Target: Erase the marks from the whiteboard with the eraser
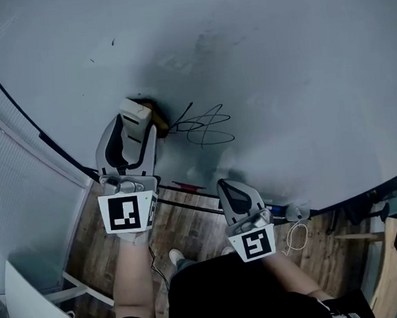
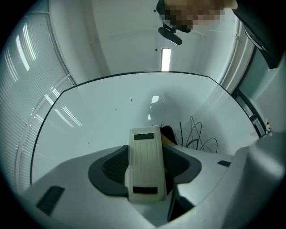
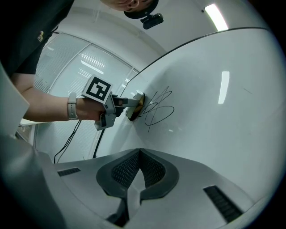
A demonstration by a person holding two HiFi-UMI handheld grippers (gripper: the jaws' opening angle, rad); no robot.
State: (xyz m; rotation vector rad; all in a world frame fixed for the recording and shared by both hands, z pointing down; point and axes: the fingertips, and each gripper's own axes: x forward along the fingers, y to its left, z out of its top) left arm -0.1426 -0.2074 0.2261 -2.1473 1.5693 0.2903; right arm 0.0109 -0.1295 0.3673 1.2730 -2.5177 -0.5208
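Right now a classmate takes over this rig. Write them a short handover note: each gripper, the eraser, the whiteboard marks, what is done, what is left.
Left gripper: shut on the eraser, whose pad looks pressed to the whiteboard at the left end of the black scribble.
Right gripper: jaws together, empty, held low and off the board.
Done: eraser gripped and at the marks.
Left: the scribble looks almost whole, and small specks sit above and to its left. Probably wipe rightwards across the scribble, then the specks.

Whiteboard (image 1: 280, 63) bears black scribble (image 1: 206, 127); eraser (image 1: 138, 115) pressed on it, just beside scribble.
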